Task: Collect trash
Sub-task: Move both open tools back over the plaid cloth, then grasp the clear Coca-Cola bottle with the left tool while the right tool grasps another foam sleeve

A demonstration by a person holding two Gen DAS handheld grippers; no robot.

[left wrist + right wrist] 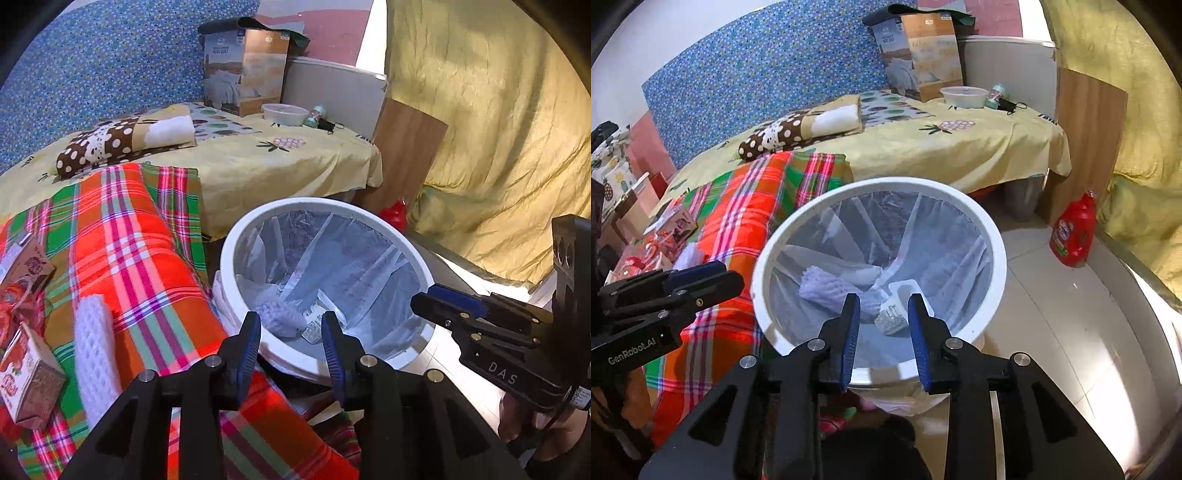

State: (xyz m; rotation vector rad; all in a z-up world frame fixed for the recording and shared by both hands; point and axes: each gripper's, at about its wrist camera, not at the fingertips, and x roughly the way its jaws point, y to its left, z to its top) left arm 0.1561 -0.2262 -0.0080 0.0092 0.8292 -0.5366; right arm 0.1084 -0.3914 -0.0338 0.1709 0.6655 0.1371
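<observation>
Both grippers hover over a white trash bin [879, 192] lined with a thin, see-through plastic bag [945, 251], and neither one has anything in it. The left gripper [291, 347] has its blue-padded fingers [249, 347] apart with just air between them, and the right gripper [884, 332] looks the same, fingers apart and nothing clamped. Down at the bottom of the bin there's already some trash: a puffy white foam net sleeve [831, 288], the kind fruit comes wrapped in, lying on the left side, and just to its right a small white plastic tub [905, 290] tilted against a crumpled bit of printed wrapper [892, 319]. They all sit close together, touching or nearly so. Left of the bin is a bed with a bright red, green and orange plaid blanket [122, 236], and more trash sits on it: another white foam net sleeve [94, 354] lying lengthwise near the left gripper, a red and white juice carton [29, 380] at the near left edge, a brown carton [27, 266] a bit farther back, and some red crinkly wrapper [11, 306] between the two cartons. On the floor to the far right of the bin stands a red detergent bottle [1073, 232], upright.
</observation>
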